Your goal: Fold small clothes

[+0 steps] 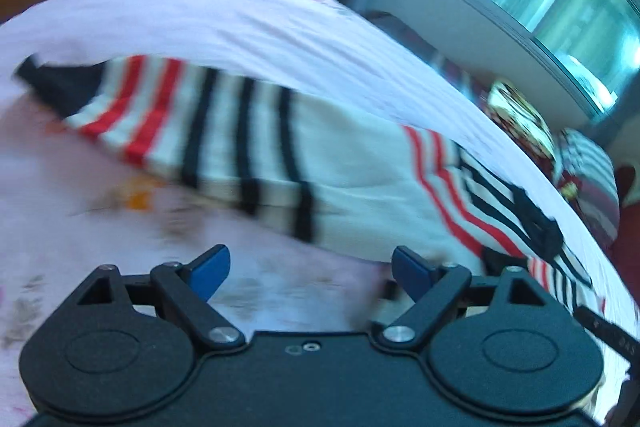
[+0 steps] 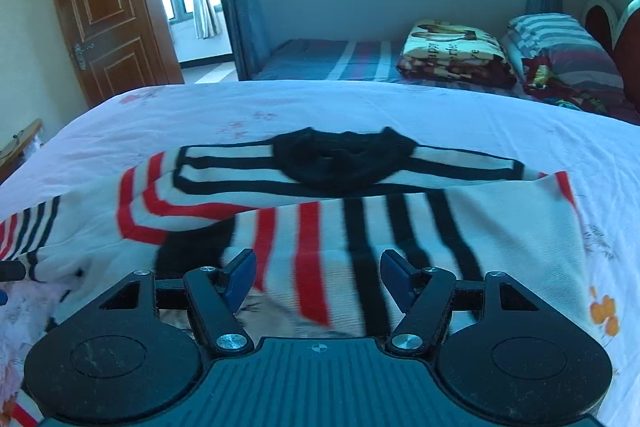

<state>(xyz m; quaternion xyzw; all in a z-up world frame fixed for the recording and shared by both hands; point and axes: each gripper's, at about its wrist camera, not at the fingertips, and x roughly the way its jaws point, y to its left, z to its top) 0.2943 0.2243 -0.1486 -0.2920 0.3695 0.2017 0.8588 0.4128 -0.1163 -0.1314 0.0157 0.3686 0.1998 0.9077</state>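
One striped sweater (image 2: pixel 360 211) lies on one bed (image 2: pixel 440 107).

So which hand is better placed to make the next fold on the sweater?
Probably right. Its fingers are open and hover directly over the sweater's near edge, facing the collar. The left fingers, also open, sit over bare sheet, with the sweater further off.

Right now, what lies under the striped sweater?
The striped sweater lies on a pale floral bedsheet, which shows all around it. The sheet directly beneath it is covered, so anything there cannot be seen.
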